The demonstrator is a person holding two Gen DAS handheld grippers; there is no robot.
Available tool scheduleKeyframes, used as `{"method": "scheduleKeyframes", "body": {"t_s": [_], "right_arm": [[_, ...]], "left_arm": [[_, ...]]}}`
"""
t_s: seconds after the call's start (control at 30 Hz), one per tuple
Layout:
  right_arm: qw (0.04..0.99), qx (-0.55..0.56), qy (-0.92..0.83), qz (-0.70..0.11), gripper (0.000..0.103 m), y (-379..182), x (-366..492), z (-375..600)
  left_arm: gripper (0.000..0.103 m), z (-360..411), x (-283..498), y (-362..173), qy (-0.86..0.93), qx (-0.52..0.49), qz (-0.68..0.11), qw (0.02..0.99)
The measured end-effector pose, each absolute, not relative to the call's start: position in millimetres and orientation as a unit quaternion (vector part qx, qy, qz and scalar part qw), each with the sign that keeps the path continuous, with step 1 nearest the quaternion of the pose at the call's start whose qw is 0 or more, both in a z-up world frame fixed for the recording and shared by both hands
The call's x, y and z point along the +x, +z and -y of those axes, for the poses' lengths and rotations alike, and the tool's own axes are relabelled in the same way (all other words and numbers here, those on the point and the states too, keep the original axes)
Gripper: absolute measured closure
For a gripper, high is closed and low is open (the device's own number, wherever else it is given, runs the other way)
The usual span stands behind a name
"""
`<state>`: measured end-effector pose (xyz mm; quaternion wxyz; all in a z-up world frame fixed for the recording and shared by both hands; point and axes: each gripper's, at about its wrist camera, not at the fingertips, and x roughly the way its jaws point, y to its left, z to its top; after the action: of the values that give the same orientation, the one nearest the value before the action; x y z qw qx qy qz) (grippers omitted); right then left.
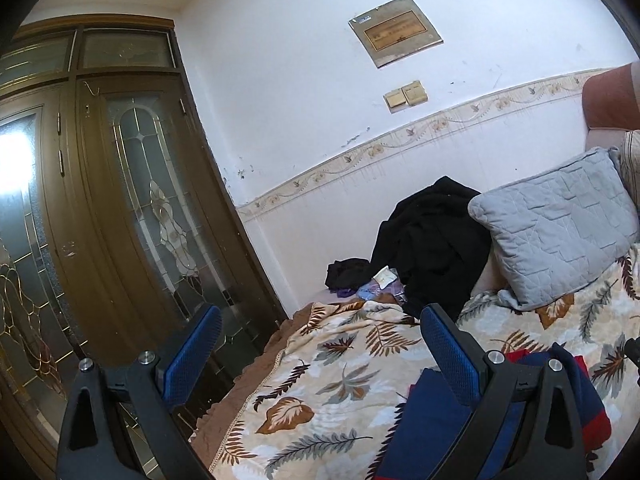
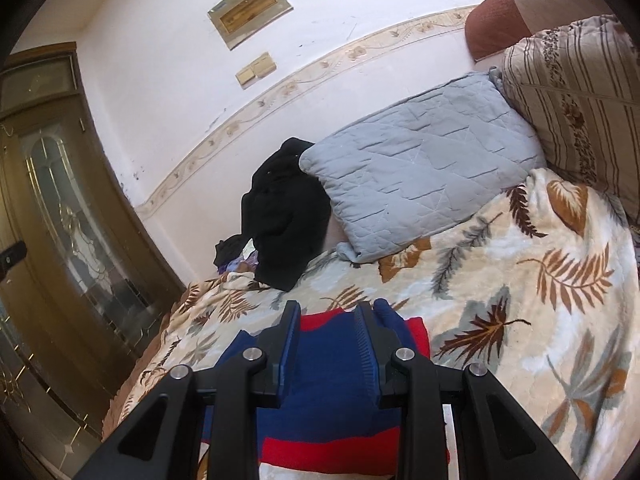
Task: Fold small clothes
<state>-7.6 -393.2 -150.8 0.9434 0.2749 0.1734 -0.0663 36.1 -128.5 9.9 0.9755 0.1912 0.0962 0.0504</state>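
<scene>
A bedroom, with a bed under a leaf-print blanket (image 2: 520, 280) against a white wall. Nearest, at the bed's near edge, lies the small blue and red garment (image 2: 332, 412), partly folded flat. The right gripper (image 2: 328, 312) hovers over it, jaws narrowly apart with nothing clearly pinched. The left gripper (image 1: 320, 320) is wide open and empty, over the bed's left edge. The knit looks soft, light and floppy; a corner or hem seems best to pinch. Farther back: a grey pillow (image 2: 420, 168) and black clothes (image 2: 284, 216).
</scene>
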Motion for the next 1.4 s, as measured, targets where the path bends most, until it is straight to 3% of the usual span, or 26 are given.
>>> {"method": "scheduleKeyframes", "body": {"t_s": [0.5, 0.57, 0.73, 0.8, 0.9, 1.13, 1.33, 1.4], "right_arm": [[0.949, 0.245, -0.040, -0.194, 0.072, -153, 21, 354], [0.949, 0.242, -0.037, -0.199, 0.072, -155, 24, 349], [0.944, 0.226, -0.014, -0.240, 0.072, -172, 38, 337], [0.935, 0.232, -0.003, -0.268, 0.072, -186, 47, 334], [0.907, 0.275, 0.018, -0.317, 0.072, -215, 65, 337], [0.867, 0.313, 0.008, -0.387, 0.072, -260, 88, 343], [0.859, 0.318, 0.024, -0.401, 0.072, -280, 98, 347], [0.850, 0.329, 0.033, -0.410, 0.072, -293, 103, 349]], "left_arm": [[0.003, 77, 66, -7, 0.056, 0.150, -0.134, 0.978], [0.003, 67, 81, -27, 0.022, 0.137, -0.173, 0.975], [0.004, 31, 147, -139, -0.122, -0.004, -0.414, 0.902], [0.008, 23, 160, -185, -0.122, -0.031, -0.468, 0.875], [0.032, 21, 169, -237, -0.128, -0.073, -0.524, 0.839], [0.032, 29, 193, -299, -0.143, -0.172, -0.579, 0.784], [0.033, 19, 212, -303, -0.142, -0.262, -0.541, 0.786], [0.045, 18, 216, -305, -0.144, -0.284, -0.527, 0.788]]}}
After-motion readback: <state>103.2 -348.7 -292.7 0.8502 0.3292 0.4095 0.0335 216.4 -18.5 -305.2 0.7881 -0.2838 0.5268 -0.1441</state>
